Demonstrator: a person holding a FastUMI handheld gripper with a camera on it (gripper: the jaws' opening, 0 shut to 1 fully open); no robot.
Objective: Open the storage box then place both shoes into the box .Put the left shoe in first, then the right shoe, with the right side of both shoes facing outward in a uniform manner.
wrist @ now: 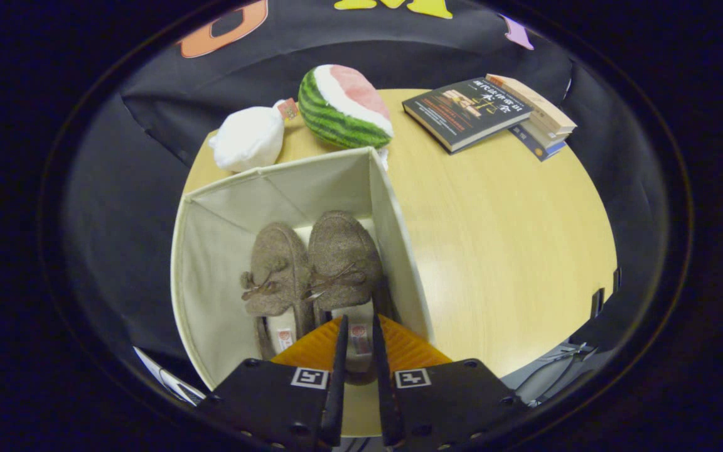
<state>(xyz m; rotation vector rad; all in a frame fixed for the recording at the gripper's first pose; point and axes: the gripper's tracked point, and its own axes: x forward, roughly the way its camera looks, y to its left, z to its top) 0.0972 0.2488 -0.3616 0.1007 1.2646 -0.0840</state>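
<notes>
Gripper view: you are looking down into the open storage box [211,251], which stands on the wooden table [512,251].
Claw: your gripper [359,336] has its fingers drawn close, with only a narrow gap between them; the heel rim of the right-hand shoe [342,257] sits in that gap. Both fingers seem to press on it, though the contact itself is hard to make out.
Shoes: both lie on the floor of the box, side by side and touching. The left-hand shoe [277,267] rests toward the middle of the floor; the other is against the box's right wall.
Long axis: each shoe runs straight away from your fingers, toes at the far wall, heels nearest you. The two axes are close to parallel, and the bows on the uppers sit level with each other.
Step in hand: I judge this the last stage of setting the second shoe down.
How to do it well: lower until the sole lies flat, then spread the fingers gently so the heel does not drag or twist. Lift straight up, clear of the right wall.
Nearby: a plush watermelon [346,107], a white plush [248,138] and a stack of books [493,113] lie beyond the box.
</notes>
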